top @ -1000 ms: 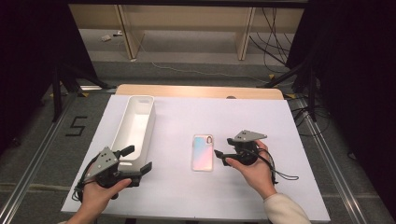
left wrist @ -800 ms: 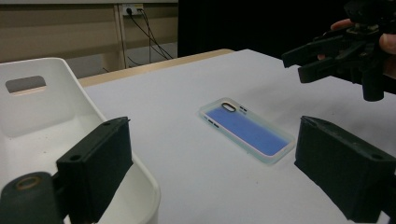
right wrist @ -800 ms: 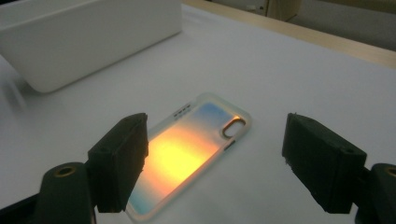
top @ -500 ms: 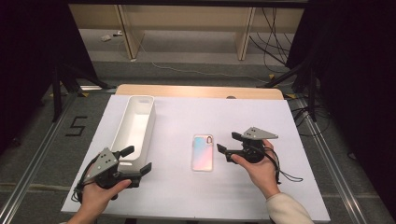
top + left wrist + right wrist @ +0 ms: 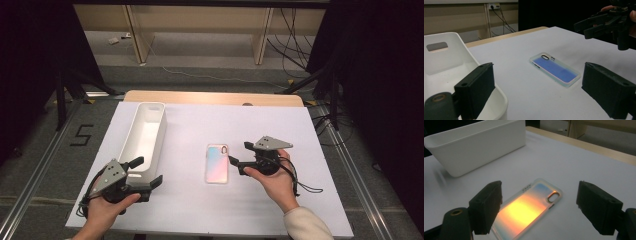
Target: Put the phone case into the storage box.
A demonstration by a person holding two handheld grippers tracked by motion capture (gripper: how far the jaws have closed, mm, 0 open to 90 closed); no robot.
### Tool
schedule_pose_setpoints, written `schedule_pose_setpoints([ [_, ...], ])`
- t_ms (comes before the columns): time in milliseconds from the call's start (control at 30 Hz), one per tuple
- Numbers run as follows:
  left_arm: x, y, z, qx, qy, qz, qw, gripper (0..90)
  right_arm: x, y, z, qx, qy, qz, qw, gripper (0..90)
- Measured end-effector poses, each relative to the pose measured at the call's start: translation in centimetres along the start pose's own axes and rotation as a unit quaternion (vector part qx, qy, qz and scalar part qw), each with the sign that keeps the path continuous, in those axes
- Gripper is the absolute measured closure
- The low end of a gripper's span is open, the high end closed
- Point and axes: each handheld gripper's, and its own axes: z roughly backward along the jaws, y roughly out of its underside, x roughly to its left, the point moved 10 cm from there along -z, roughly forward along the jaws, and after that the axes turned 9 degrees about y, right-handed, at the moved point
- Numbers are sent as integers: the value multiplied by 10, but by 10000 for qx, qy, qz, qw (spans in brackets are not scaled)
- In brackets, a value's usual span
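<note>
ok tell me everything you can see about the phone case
The phone case is a slim rounded rectangle with a clear rim and a shiny iridescent panel, pastel from above, blue or orange from the gripper views. It looks like glossy plastic, with an oval camera cutout near one corner and small slots along an edge. It lies flat on the white table, right of the white bin. The right gripper sits open beside it, not touching.

In the right gripper view, the phone case (image 5: 527,210) is cut off at its near end by the lower frame edge. The bin (image 5: 446,65) is cropped left in the left gripper view.
</note>
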Motion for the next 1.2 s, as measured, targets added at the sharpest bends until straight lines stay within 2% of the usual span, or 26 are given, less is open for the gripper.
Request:
schedule_pose_setpoints([
  [200,0,0,1,-31,36,-14,10000,103,2,2,-1,145,-12,100,9998,221],
  [233,0,0,2,-11,8,16,10000,103,3,3,-2,264,-35,237,9994,228],
  [267,0,0,2,-11,8,16,10000,103,3,3,-2,264,-35,237,9994,228],
  [300,-1,0,2,-16,19,18,10000,103,4,8,-4,510,25,313,9982,237],
  [433,-1,0,1,-17,38,4,10000,103,7,12,-7,677,-47,372,9970,242],
  [567,-1,-1,0,-66,51,28,10000,103,15,18,-11,1009,-139,604,9930,243],
  [633,-1,-1,-1,-65,48,22,10000,101,20,22,-15,1127,-271,698,9908,247],
  [667,-1,0,0,-25,13,14,10000,101,22,26,-15,1248,-343,756,9887,249],
  [700,-1,0,0,-28,15,19,10000,101,22,28,-17,1232,-305,894,9879,253],
  [800,-1,0,0,-34,22,26,10000,101,26,34,-18,1481,-355,1077,9824,253],
  [833,-1,0,0,-34,22,26,10000,101,26,34,-18,1481,-355,1077,9824,253],
  [867,-1,0,0,-29,20,32,10000,100,28,36,-19,1532,-413,1263,9792,252],
  [900,-1,0,0,-29,20,32,10000,101,28,36,-19,1532,-413,1263,9792,252],
  [933,-1,0,0,-29,21,36,10000,100,31,36,-18,1659,-395,1373,9757,252],
  [967,-1,0,0,-30,19,34,10000,100,32,36,-20,1651,-431,1490,9740,252],
  [1000,-1,0,0,-25,17,34,10000,100,35,37,-18,1775,-439,1430,9727,252],
  [1033,-1,0,0,-25,17,34,10000,101,35,37,-18,1775,-439,1430,9727,252],
  [1067,-1,0,0,-31,12,25,10000,101,36,38,-19,1891,-460,1633,9672,257],
  [1100,-1,0,0,-31,12,25,10000,101,36,38,-19,1891,-460,1633,9672,257],
  [1133,-1,0,0,-32,16,19,10000,101,38,40,-20,1996,-452,1862,9609,260],
  [1167,-1,0,0,-18,9,29,10000,101,39,41,-20,2063,-453,1945,9579,265],
  [1200,-1,0,0,-17,6,32,10000,101,41,41,-20,2086,-497,1970,9567,271],
])
